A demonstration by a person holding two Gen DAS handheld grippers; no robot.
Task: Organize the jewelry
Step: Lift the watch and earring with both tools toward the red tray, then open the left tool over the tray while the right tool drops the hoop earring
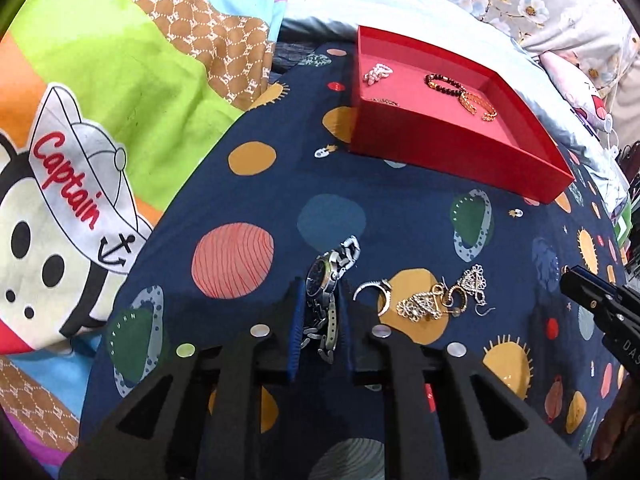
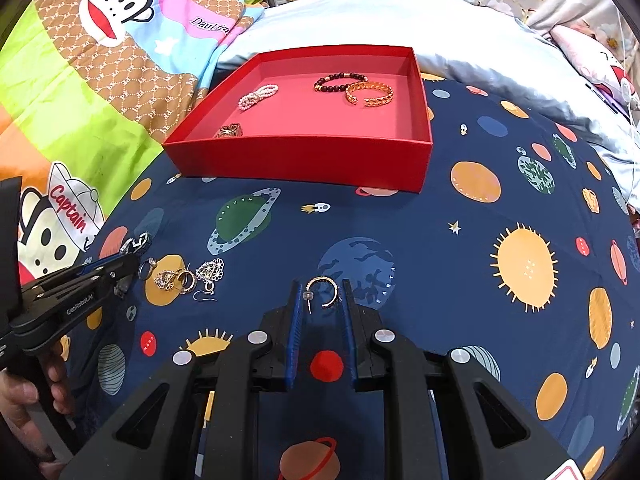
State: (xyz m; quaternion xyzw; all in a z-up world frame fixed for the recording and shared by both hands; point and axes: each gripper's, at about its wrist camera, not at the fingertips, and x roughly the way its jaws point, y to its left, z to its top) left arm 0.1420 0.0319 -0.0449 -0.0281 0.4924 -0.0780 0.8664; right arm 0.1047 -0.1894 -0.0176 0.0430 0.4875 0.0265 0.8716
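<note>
My left gripper (image 1: 320, 300) is shut on a silver chain-strap watch (image 1: 326, 280), whose band hangs between the blue pads. Beside it on the bedsheet lie a ring (image 1: 378, 294) and several filigree earrings (image 1: 440, 296). My right gripper (image 2: 320, 296) is shut on a gold hoop earring (image 2: 324, 292), held between its tips above the sheet. The red tray (image 2: 296, 156) stands further back and holds a pearl bracelet (image 2: 258, 96), a dark bead bracelet (image 2: 340, 81), a gold cuff (image 2: 370, 94) and a small ring piece (image 2: 230, 131). The tray also shows in the left wrist view (image 1: 460, 156).
A navy planet-print sheet (image 2: 440, 260) covers the bed. A bright cartoon blanket (image 1: 100, 100) lies at the left, a pale blue pillow (image 2: 500, 64) and floral bedding behind the tray. The left gripper body (image 2: 68, 304) shows in the right wrist view, the right one (image 1: 600, 308) in the left.
</note>
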